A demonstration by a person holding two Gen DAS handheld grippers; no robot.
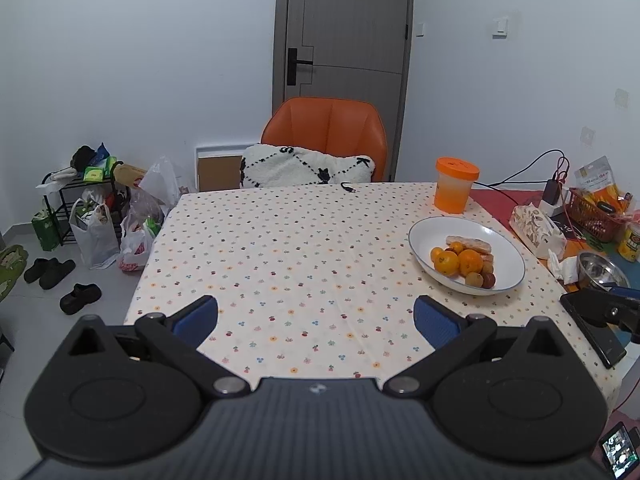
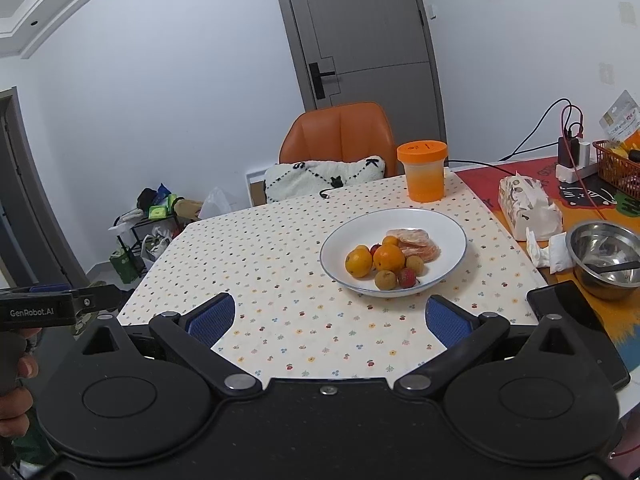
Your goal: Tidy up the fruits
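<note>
A white plate [image 1: 508, 248] [image 2: 448, 228] with a blue rim sits on the dotted tablecloth and holds a pile of fruit: oranges [image 1: 470, 262] [image 2: 388, 258], small yellow-brown fruits [image 2: 385, 280], a small red fruit [image 2: 407, 278] and peeled orange segments [image 1: 470, 243] [image 2: 418, 242]. My left gripper [image 1: 316, 316] is open above the near table edge, left of the plate. My right gripper [image 2: 330, 320] is open too, just in front of the plate, with nothing between its fingers.
An orange-lidded cup [image 1: 456, 190] [image 2: 426, 170] stands behind the plate. To the right lie a tissue pack [image 2: 528, 210], a steel bowl [image 2: 606, 258], a red basket [image 2: 618, 168], cables and a phone [image 1: 596, 332]. An orange chair [image 1: 324, 136] with a cushion faces the far edge.
</note>
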